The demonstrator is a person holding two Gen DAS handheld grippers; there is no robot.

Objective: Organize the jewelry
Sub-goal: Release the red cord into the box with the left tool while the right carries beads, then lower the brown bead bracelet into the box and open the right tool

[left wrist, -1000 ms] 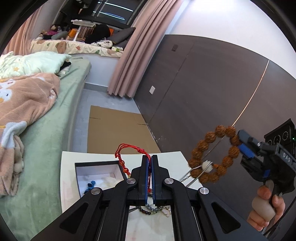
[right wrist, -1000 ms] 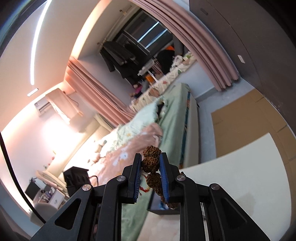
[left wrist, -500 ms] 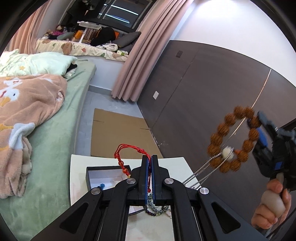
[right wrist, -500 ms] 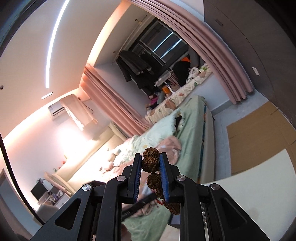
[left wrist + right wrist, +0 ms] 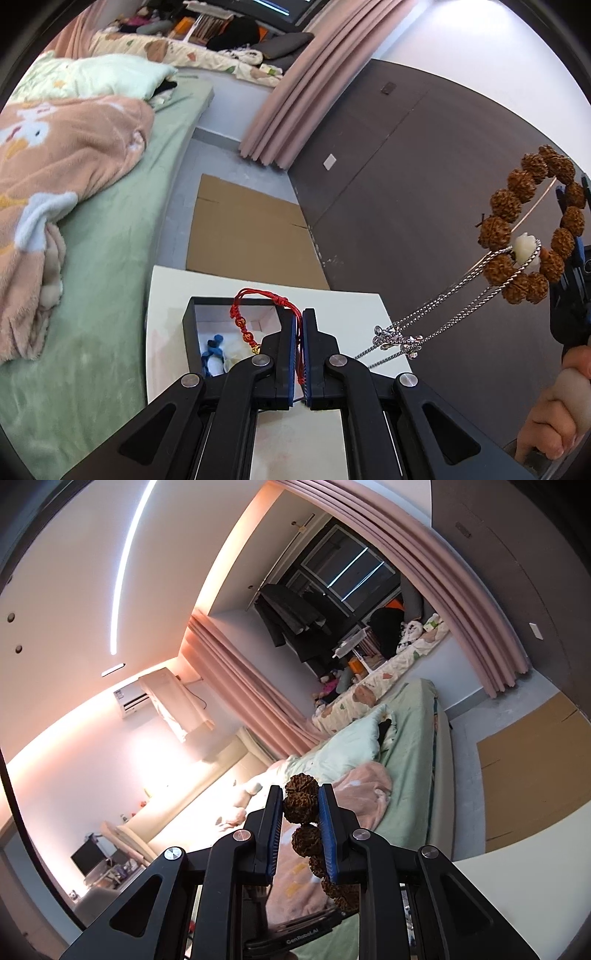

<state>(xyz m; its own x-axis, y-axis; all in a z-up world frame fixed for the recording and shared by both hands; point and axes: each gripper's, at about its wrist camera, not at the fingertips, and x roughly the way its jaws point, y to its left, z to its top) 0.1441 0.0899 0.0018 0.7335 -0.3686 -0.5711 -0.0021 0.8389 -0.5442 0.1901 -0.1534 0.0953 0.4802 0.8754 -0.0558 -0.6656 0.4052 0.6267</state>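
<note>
My left gripper [image 5: 300, 343] is shut on a red cord bracelet [image 5: 255, 314], whose loop arches above an open black jewelry box [image 5: 190, 332] on the white table [image 5: 166, 295]. Blue beads [image 5: 214, 349] lie inside the box. At the right edge my right gripper [image 5: 570, 225] holds a brown bead bracelet [image 5: 517, 206] up in the air. A silver chain [image 5: 443, 314] is caught on that bracelet and stretches taut down behind my left fingers. In the right wrist view my right gripper [image 5: 300, 799] is shut on the brown bead bracelet [image 5: 300, 805].
A bed with a green sheet [image 5: 110, 266] and a peach blanket [image 5: 62, 158] runs along the left. Flat cardboard [image 5: 240, 236] lies on the floor beyond the table. Dark wall panels [image 5: 406, 177] and a pink curtain [image 5: 288, 92] stand to the right. A person's hand [image 5: 554, 406] grips the right handle.
The right gripper has lifted the brown bead bracelet up and to the right, drawing the silver chain taut. The left gripper has shifted over the box, still on the red bracelet.
</note>
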